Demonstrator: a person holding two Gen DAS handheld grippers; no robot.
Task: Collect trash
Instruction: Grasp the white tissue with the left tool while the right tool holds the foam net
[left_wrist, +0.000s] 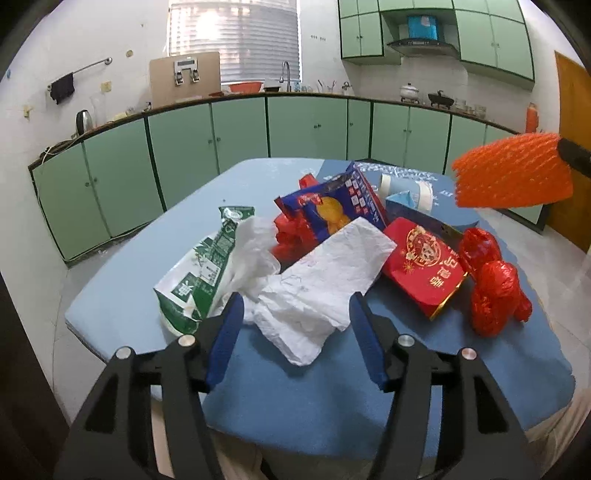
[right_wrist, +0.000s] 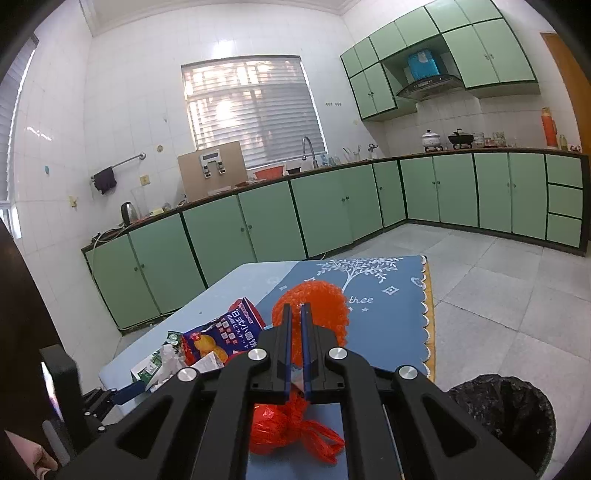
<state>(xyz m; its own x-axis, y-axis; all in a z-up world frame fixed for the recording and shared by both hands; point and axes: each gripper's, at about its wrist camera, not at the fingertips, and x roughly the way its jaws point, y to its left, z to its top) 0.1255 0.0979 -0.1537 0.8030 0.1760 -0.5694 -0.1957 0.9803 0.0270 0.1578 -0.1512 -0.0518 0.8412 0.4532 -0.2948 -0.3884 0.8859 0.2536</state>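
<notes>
One orange foam mesh sleeve (right_wrist: 312, 306) is pinched between my right gripper's (right_wrist: 295, 314) nearly closed fingers, held in the air above the blue tablecloth (right_wrist: 399, 325). My judgement: the black-lined waste bin (right_wrist: 506, 417) lies low and to the right of that claw, so the carry goes that way. My left gripper (left_wrist: 295, 306) is spread wide, empty, just short of the crumpled white paper towel (left_wrist: 325, 280). Only part of the bin's interior is visible.

Both grippers look alike — the left gripper (left_wrist: 295, 306) and right gripper (right_wrist: 295, 314) have black angular arms, round silver screws and slim blue fingers (left_wrist: 227, 339).
</notes>
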